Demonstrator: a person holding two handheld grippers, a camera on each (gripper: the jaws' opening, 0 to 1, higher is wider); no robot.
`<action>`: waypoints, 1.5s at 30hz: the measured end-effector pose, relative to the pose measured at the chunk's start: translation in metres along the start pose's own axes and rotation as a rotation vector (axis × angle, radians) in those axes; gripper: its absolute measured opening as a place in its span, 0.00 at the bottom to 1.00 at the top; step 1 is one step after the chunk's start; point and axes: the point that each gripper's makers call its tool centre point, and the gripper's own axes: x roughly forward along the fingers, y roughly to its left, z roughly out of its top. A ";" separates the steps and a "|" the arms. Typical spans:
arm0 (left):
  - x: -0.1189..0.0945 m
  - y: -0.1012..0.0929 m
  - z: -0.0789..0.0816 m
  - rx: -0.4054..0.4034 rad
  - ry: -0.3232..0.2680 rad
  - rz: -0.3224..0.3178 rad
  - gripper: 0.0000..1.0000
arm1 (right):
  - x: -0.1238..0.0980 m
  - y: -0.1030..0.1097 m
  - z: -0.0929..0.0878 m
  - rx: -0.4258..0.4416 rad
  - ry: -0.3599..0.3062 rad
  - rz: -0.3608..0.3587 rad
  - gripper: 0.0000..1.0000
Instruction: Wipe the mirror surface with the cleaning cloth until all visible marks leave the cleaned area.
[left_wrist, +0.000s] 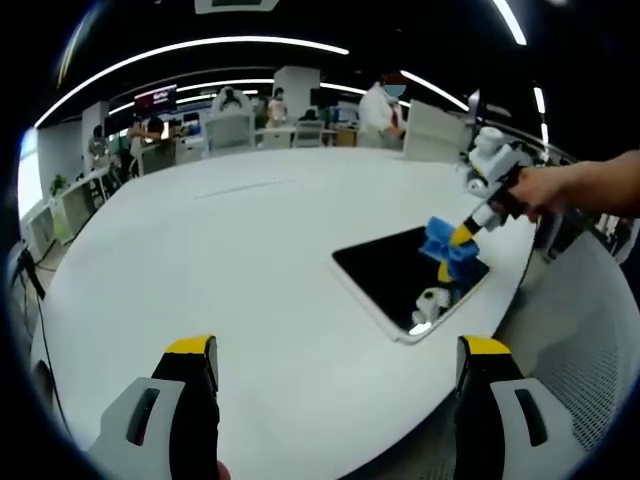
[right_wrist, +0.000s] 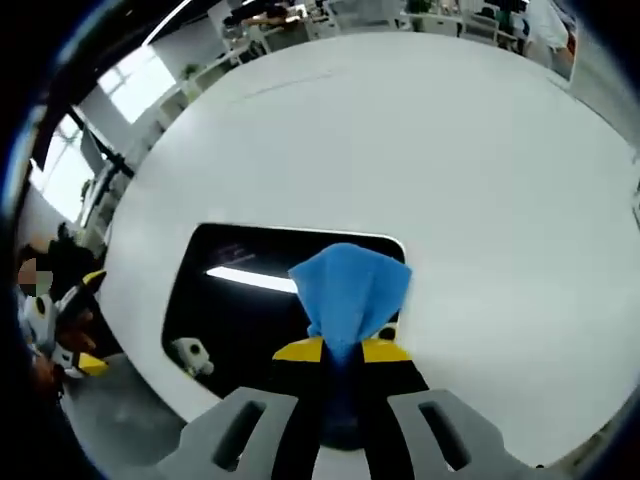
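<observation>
Pinching the soft blue cleaning cloth (right_wrist: 350, 285) in our right claw (right_wrist: 342, 352).
We are dabbing it on the dark rectangular mirror (right_wrist: 240, 310); our left claw (left_wrist: 335, 360) is hanging wide, empty.

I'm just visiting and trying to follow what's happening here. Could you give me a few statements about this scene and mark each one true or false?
1. The right gripper is shut on a blue cloth. True.
2. The cloth is over the mirror. True.
3. The left gripper holds a spray bottle. False: its jaws are open and hold nothing.
4. The mirror stands upright against a wall. False: it lies flat on the white table.
</observation>
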 end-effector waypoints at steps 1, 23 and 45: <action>0.000 0.000 0.000 -0.001 -0.001 0.001 0.99 | 0.001 -0.001 0.002 -0.002 -0.002 -0.001 0.06; -0.001 0.002 0.001 -0.004 -0.007 0.013 0.99 | 0.017 -0.012 0.038 -0.011 -0.062 -0.033 0.06; -0.003 0.006 0.004 -0.016 -0.028 0.028 0.99 | -0.007 -0.027 0.056 -0.031 -0.149 -0.055 0.07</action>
